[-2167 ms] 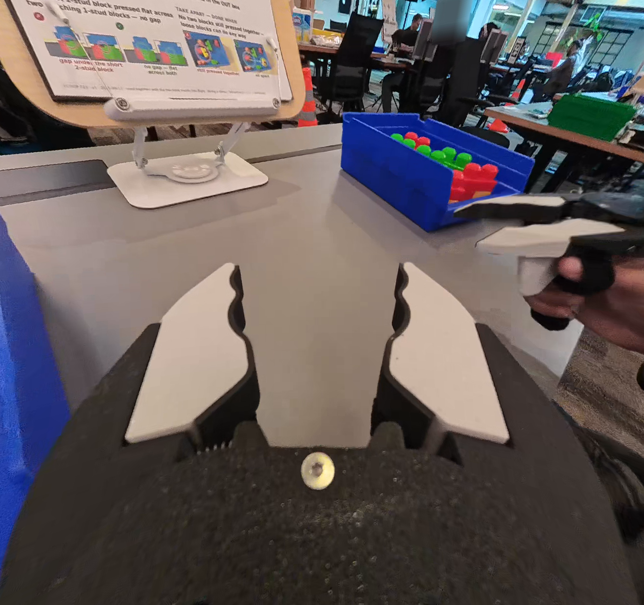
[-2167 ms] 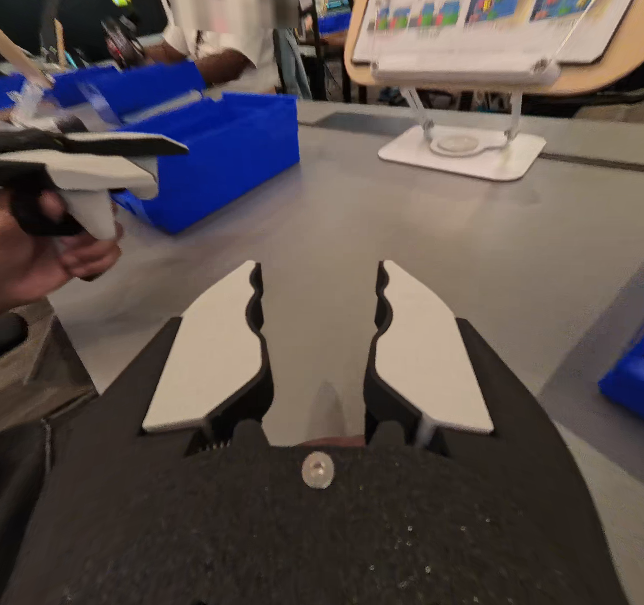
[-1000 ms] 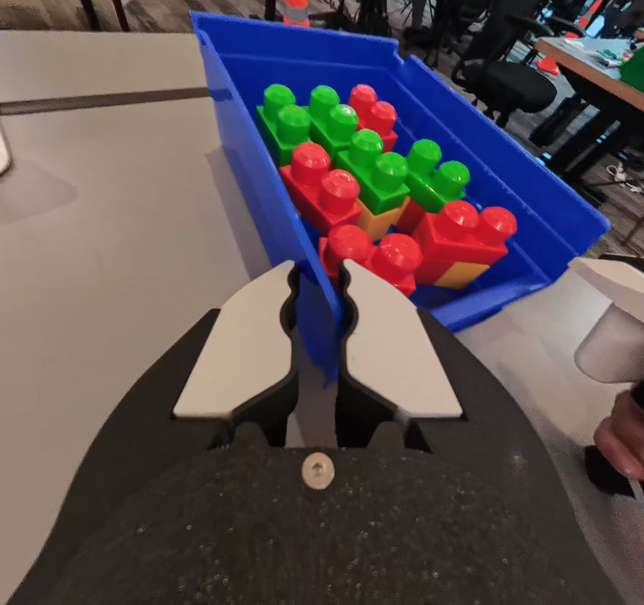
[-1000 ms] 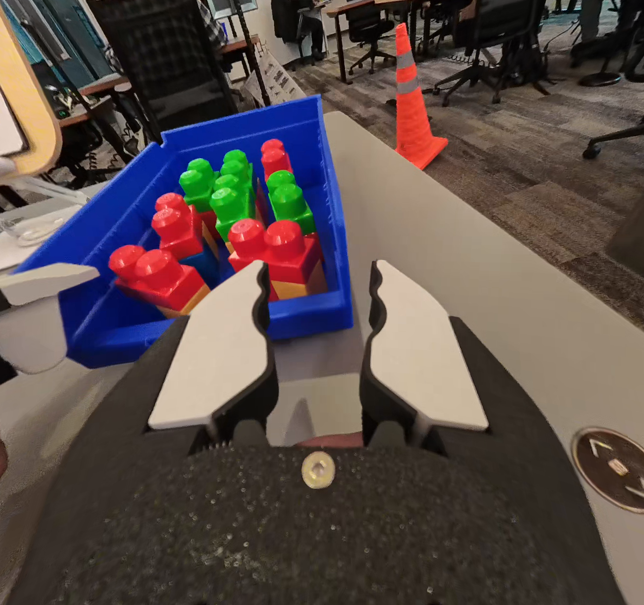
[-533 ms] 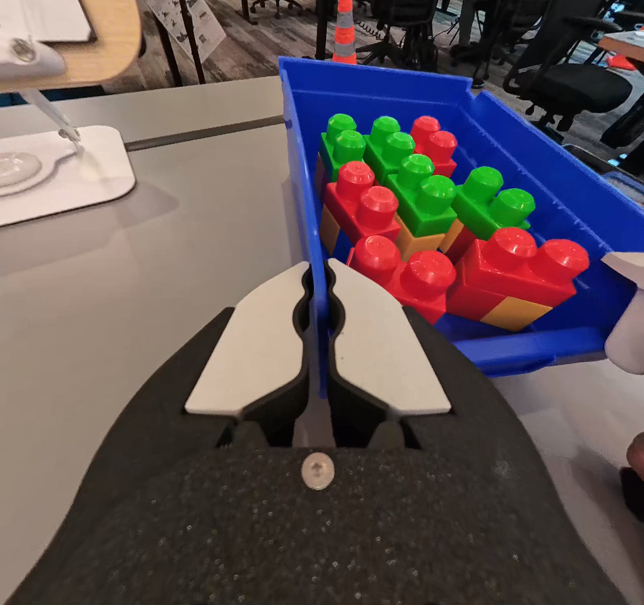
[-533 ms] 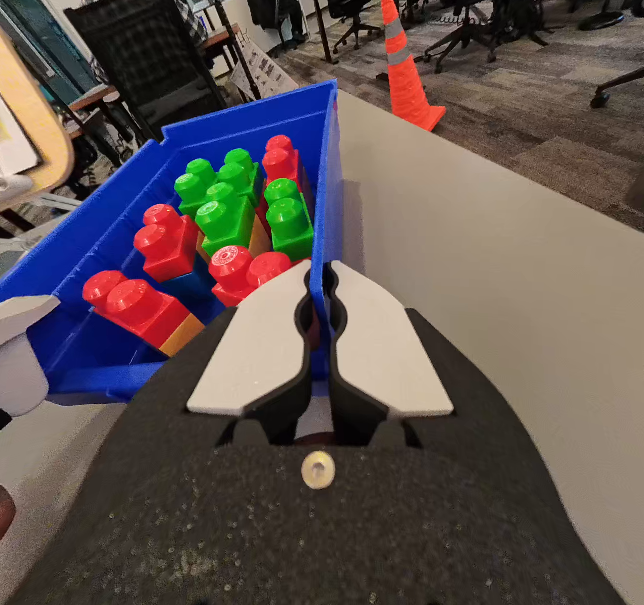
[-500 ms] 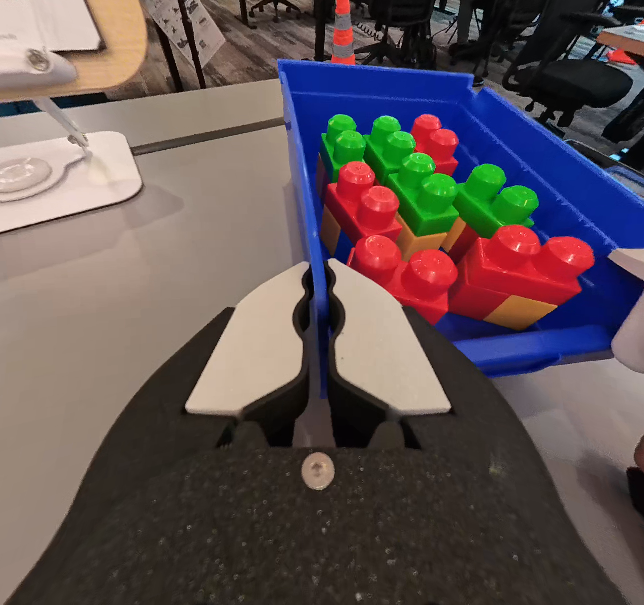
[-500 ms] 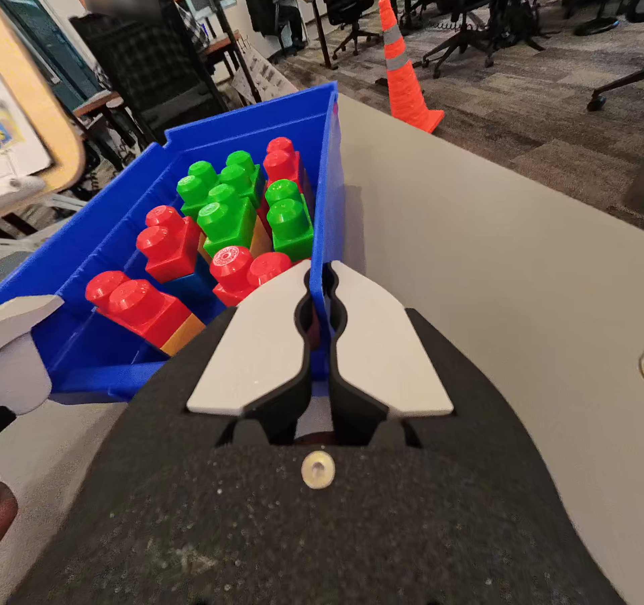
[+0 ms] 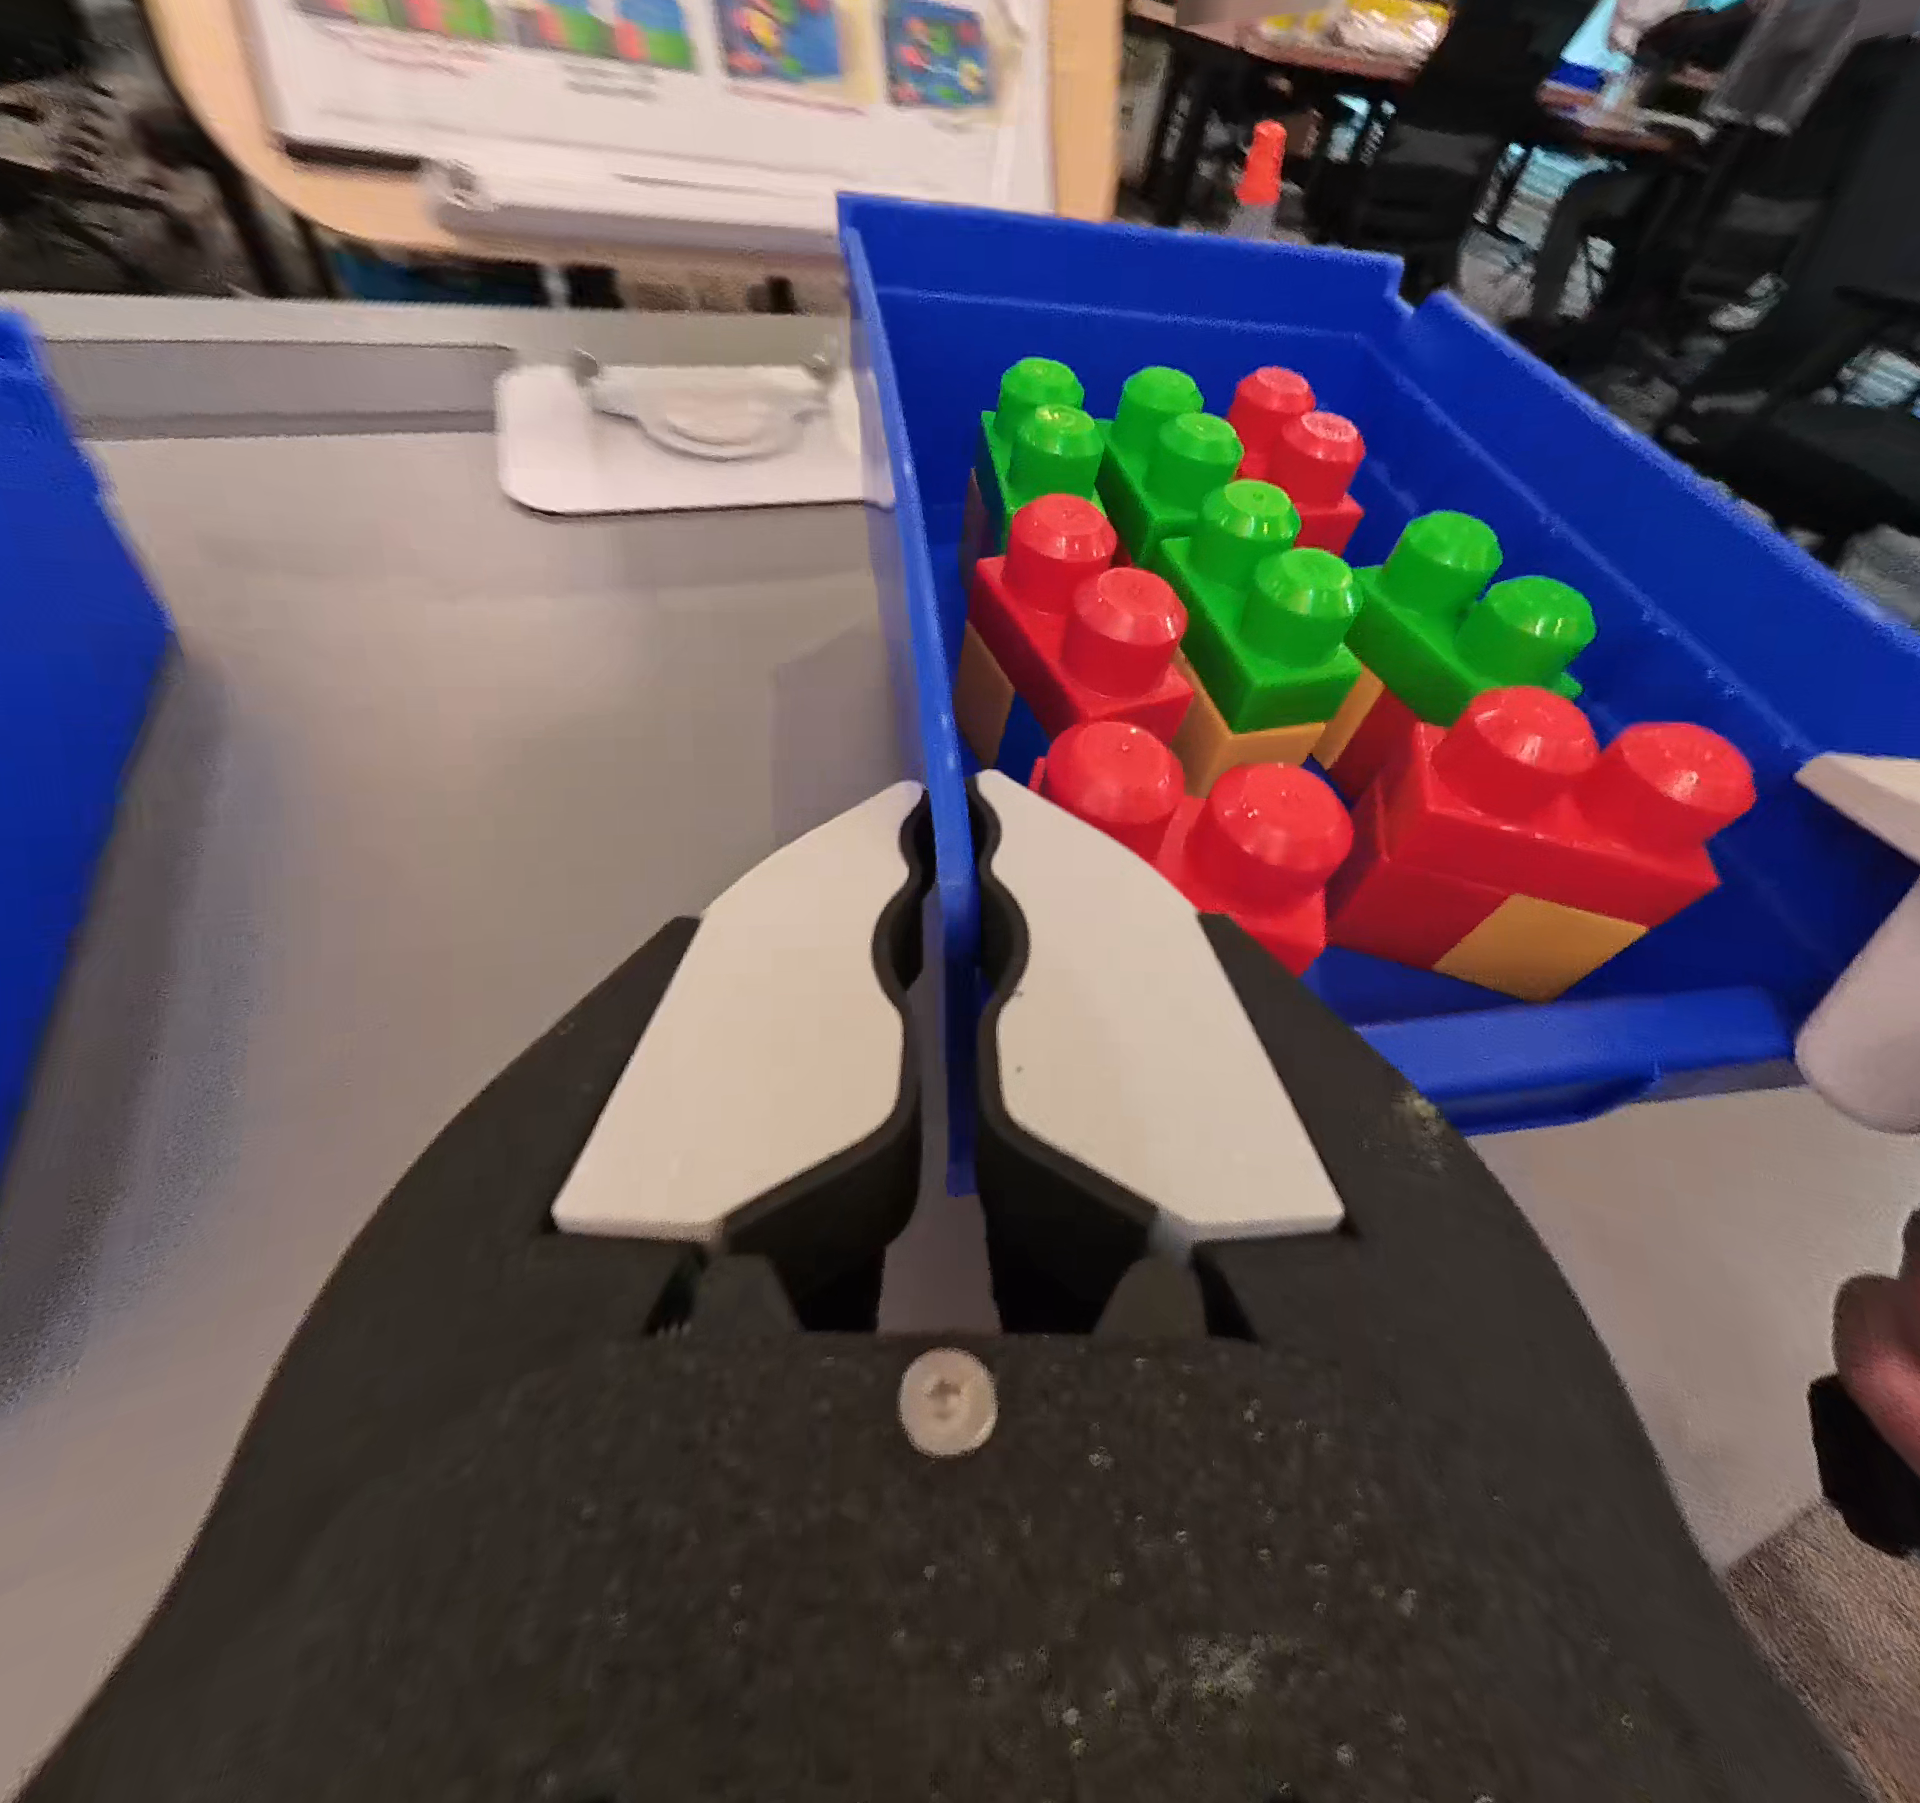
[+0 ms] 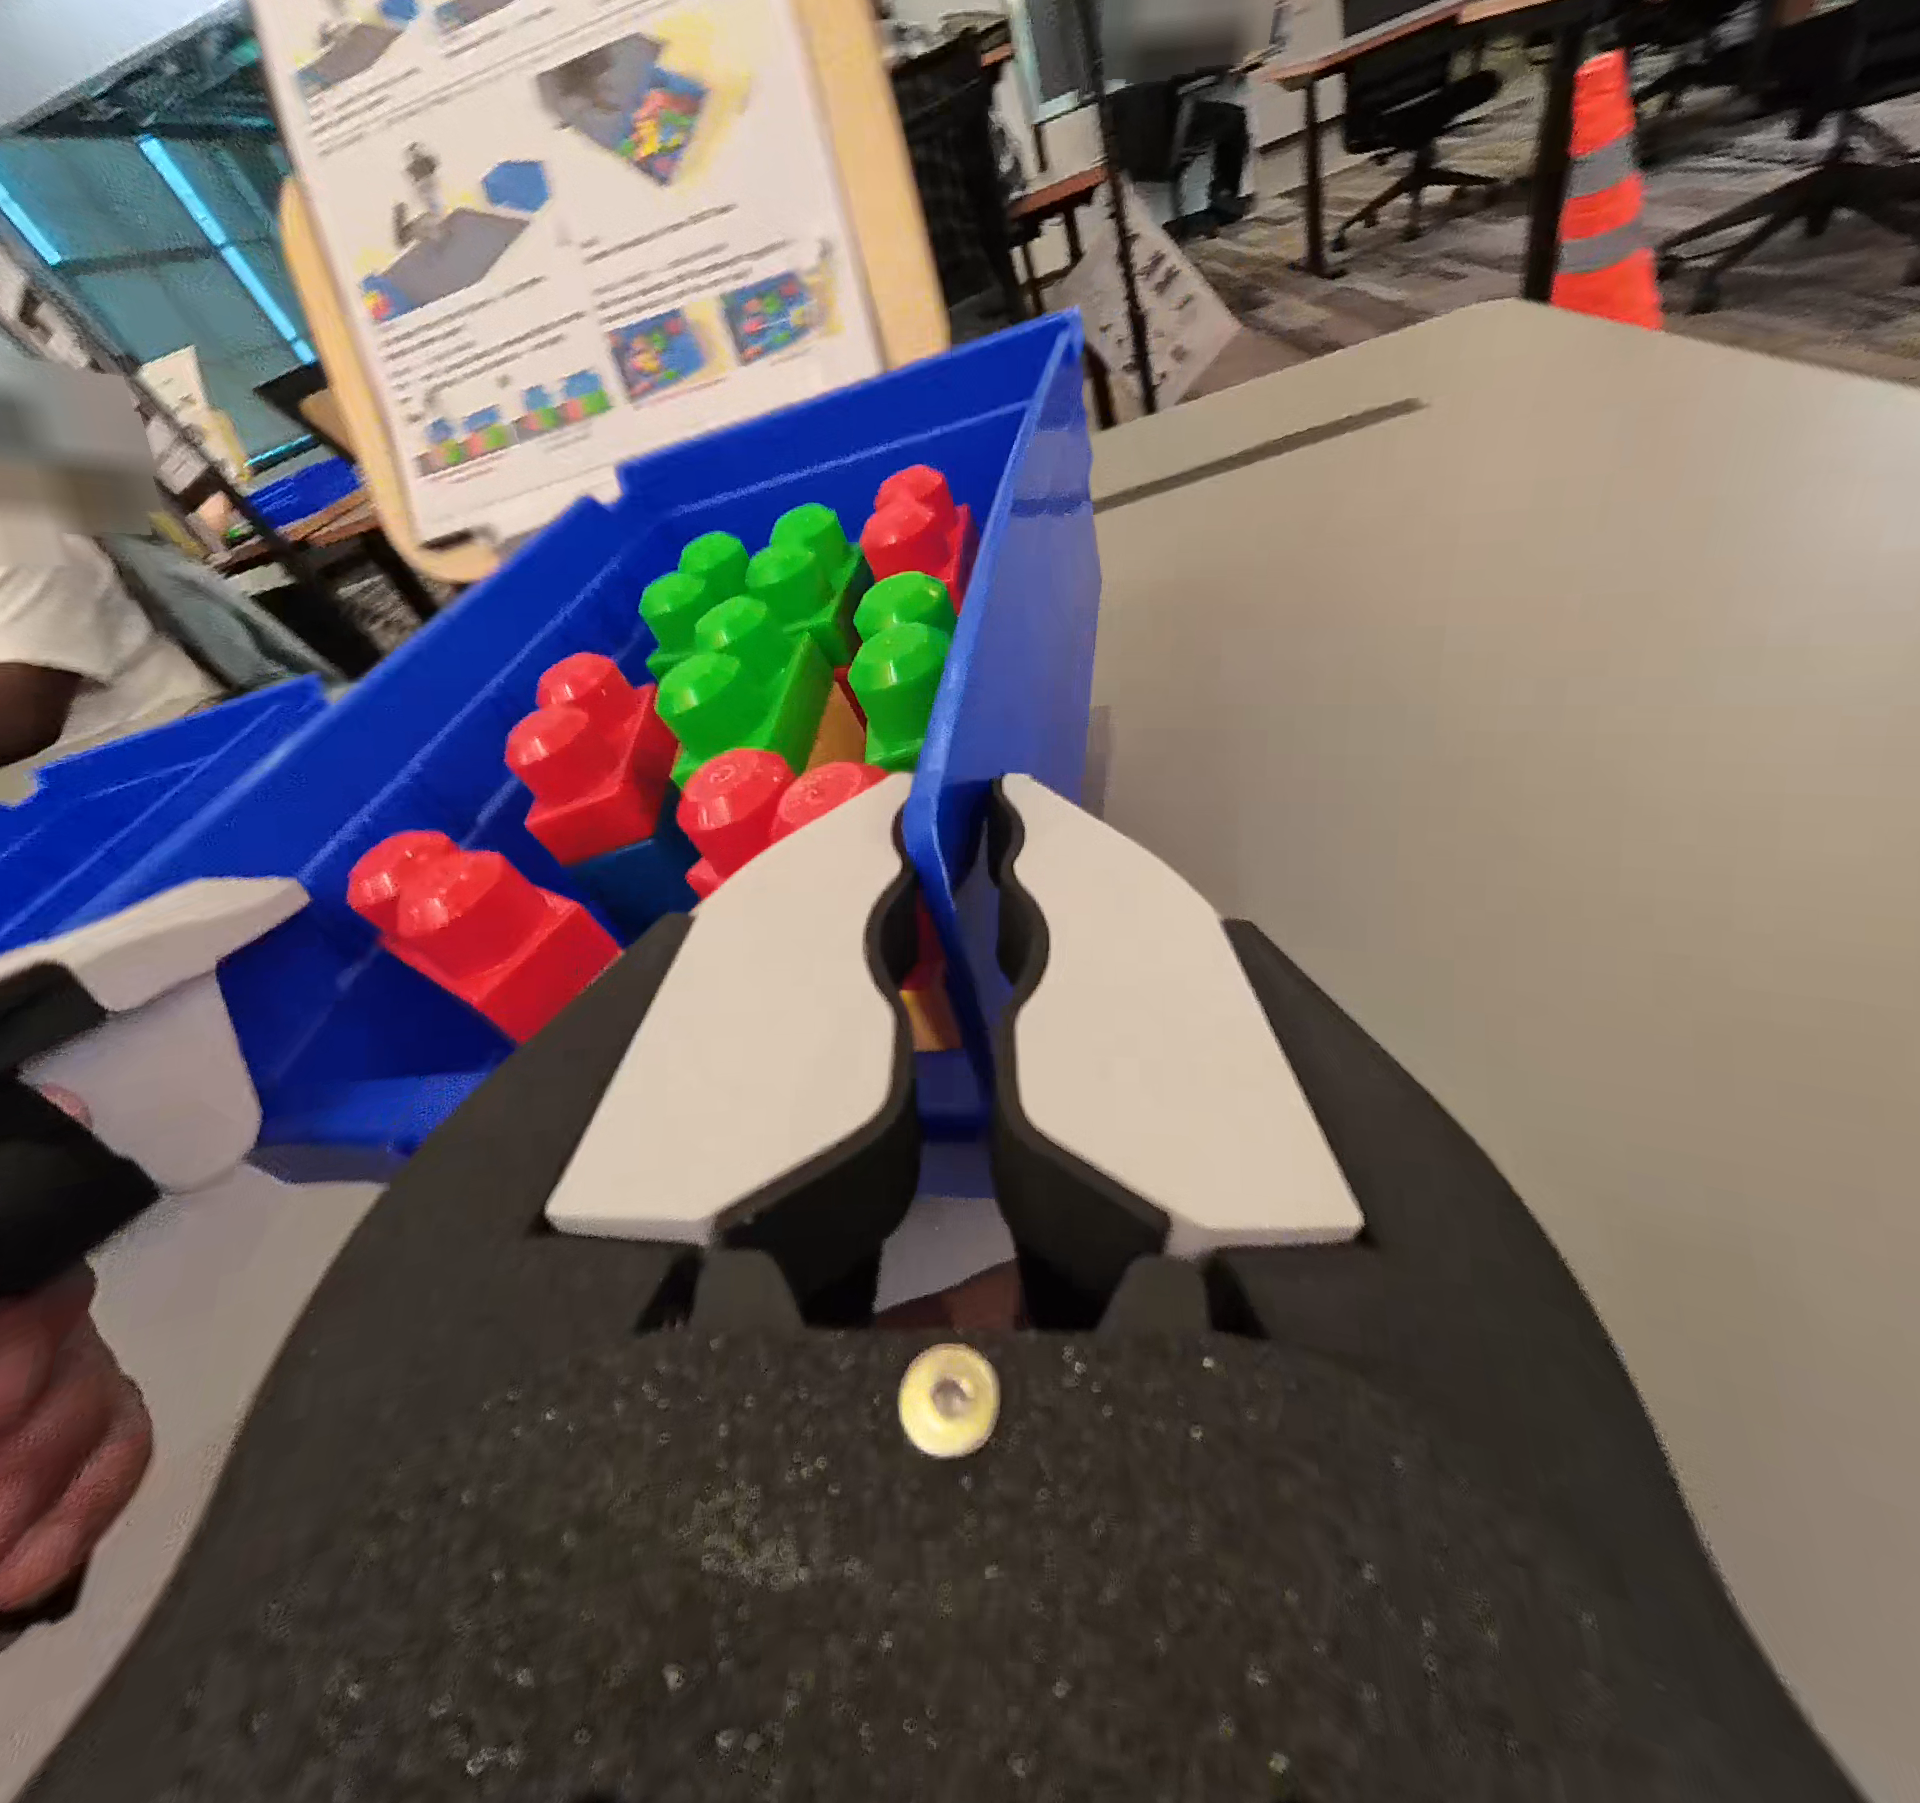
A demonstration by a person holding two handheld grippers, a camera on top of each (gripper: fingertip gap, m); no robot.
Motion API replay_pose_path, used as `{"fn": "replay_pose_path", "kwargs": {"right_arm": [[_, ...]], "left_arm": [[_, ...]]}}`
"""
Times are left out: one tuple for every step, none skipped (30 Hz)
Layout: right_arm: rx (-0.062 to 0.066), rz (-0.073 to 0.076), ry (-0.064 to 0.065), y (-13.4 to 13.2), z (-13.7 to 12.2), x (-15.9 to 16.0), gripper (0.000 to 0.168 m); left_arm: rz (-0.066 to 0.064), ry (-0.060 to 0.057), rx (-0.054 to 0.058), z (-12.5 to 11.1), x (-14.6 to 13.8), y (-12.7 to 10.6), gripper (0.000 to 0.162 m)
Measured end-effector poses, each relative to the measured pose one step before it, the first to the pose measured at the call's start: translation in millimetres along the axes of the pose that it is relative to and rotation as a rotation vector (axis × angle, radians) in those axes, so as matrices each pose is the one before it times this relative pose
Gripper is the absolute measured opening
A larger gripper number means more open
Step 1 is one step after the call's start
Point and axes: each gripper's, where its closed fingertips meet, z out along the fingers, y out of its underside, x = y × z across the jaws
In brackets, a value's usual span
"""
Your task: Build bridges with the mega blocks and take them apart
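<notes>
Now that both claws have closed on the blue bin, where two seconds ago they hung released over bare tabletop, we hold it by opposite side walls: our left claw [image 9: 951, 808] is clenched on the left wall of the bin [image 9: 1143, 288], and our right claw [image 10: 951, 797] is clenched on its right wall. Compared with half a second ago, the background behind the bin has swung round and the instruction board [image 9: 644, 18] now stands behind it, so we judge we are carrying or turning the bin toward the work area on the grey tabletop [image 9: 468, 673]; no building has begun. The mega blocks [image 9: 1257, 631], red, green and orange pieces pressed together, all sit inside the bin. A second blue bin [image 9: 62, 673] edges in at left. Farther off, the board's sheet carries coloured pictures and blurred print we leave unread; an orange cone [image 10: 1605, 195] stands on the floor beyond.
</notes>
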Motion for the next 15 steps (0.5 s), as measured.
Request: {"fn": "replay_pose_path", "kwargs": {"right_arm": [[-0.0088, -0.0031, -0.027, 2.5, 5.46, -11.52, 0.009], [-0.0104, -0.0029, -0.0257, 2.71, 6.14, -10.35, 0.008], [-0.0167, -0.0064, -0.0229, 3.2, 6.7, -9.17, 0.008], [-0.0139, -0.0024, -0.0218, 3.02, 6.97, -7.91, 0.007], [-0.0144, -0.0003, -0.0152, 3.53, 7.19, -6.22, 0.007], [-0.0161, 0.0005, -0.0122, 4.23, 6.95, -5.52, 0.006], [-0.0138, 0.0002, -0.0116, 4.52, 6.14, -5.34, 0.006], [-0.0124, -0.0034, -0.013, 4.56, 5.18, -5.56, 0.006], [-0.0131, -0.0058, -0.013, 5.21, 4.4, -5.21, 0.006], [-0.0109, -0.0055, -0.0115, 5.22, 3.61, -4.88, 0.006], [-0.0119, -0.0038, -0.0092, 5.3, 3.28, -4.2, 0.007], [-0.0136, -0.0035, -0.0097, 4.74, 3.0, -3.53, 0.007], [-0.0135, -0.0061, -0.0067, 4.0, 2.9, -2.41, 0.008], [-0.0054, -0.0059, -0.0063, 2.75, 1.86, -1.4, 0.008], [-0.0002, -0.0133, -0.0115, 1.77, 0.85, -1.6, 0.009]], "left_arm": [[0.001, -0.0296, 0.0145, -5.43, -12.59, -5.79, 0.004], [0.01, -0.0304, 0.007, -4.45, -11.5, -4.59, 0.004], [0.0073, -0.0317, 0.0029, -3.88, -10.88, -2.86, 0.004], [0.0022, -0.0311, 0.0003, -3.02, -10.01, -0.88, 0.004], [0.0012, -0.0291, -0.0018, -2.04, -8.91, 0.88, 0.004], [0.0007, -0.0276, -0.0022, -1.19, -8.32, 2.32, 0.004], [-0.0024, -0.0256, -0.0045, -0.78, -7.79, 3.44, 0.004], [-0.0078, -0.0218, -0.0076, -0.44, -7.53, 4.31, 0.004], [-0.0102, -0.0178, -0.0088, 0.01, -7.58, 4.89, 0.004], [-0.0102, -0.014, -0.0098, 0.43, -7.25, 5.15, 0.004], [-0.0119, -0.0096, -0.0108, 0.89, -6.53, 5.28, 0.004], [-0.0124, -0.006, -0.0117, 1.22, -5.76, 5.11, 0.004], [-0.0106, -0.0032, -0.0123, 1.73, -4.67, 5.0, 0.004], [-0.0057, -0.0015, -0.0071, 1.9, -3.62, 4.57, 0.004], [0.0043, -0.0038, 0.0009, 1.23, -2.61, 3.34, 0.004]]}}
